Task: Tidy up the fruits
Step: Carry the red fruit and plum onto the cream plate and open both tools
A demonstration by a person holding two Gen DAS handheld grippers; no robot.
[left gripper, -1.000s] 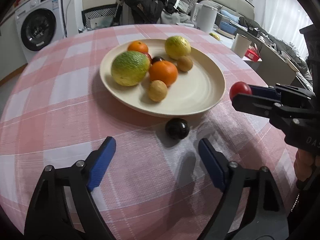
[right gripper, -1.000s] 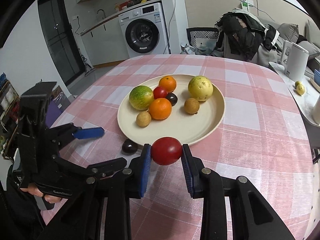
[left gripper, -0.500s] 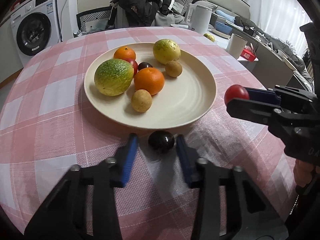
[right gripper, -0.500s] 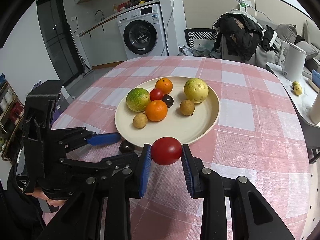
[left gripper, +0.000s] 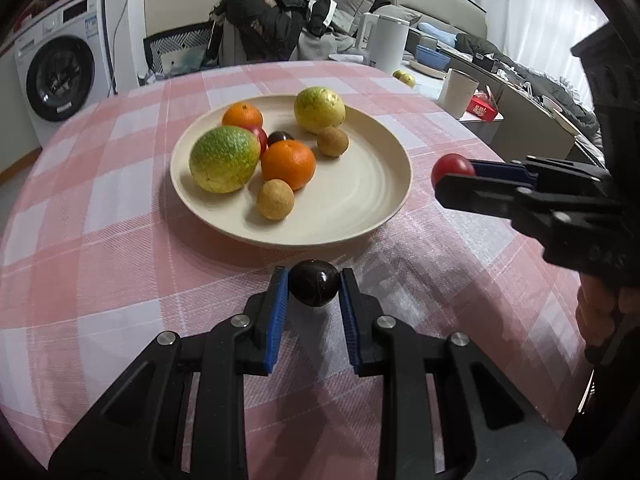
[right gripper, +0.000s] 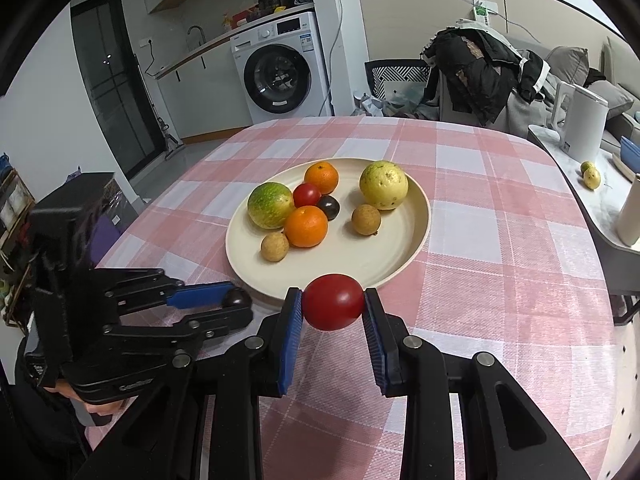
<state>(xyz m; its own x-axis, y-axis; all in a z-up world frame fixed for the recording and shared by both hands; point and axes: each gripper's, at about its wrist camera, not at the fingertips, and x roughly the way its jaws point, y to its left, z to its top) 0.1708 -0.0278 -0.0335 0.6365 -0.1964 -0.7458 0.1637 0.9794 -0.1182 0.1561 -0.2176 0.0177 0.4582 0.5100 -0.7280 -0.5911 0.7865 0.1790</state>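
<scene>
The left tongs (left gripper: pixel 314 290) are pinching a dark plum (left gripper: pixel 314 288); their blue pads are pressing on both sides of it, and the jaws have just been closing on it. The plum is sitting low over the worktop (left gripper: pixel 100 264), which is wearing a pink and white checked cloth, just in front of the near rim of the cream plate (left gripper: pixel 360 200). If the plum is touching the cloth or is a little above it, I cannot tell.

The right tongs (right gripper: pixel 332 308) are gripping a red tomato (right gripper: pixel 333 302) between their pads and are holding it in the air beside the plate, near its rim. From the left camera this tomato (left gripper: pixel 452 168) is showing to the right of the plate.

On the plate are lying a big green and yellow fruit (left gripper: pixel 224 159), two oranges (left gripper: pixel 289 164), a yellow-green fruit (left gripper: pixel 319 109), two small brown fruits (left gripper: pixel 275 199), a second red tomato (right gripper: pixel 307 195) and a second dark plum (right gripper: pixel 329 206). They are gathering on the far and left part; the near right part is bare.

A washing machine (right gripper: pixel 280 76) is standing behind the worktop.
</scene>
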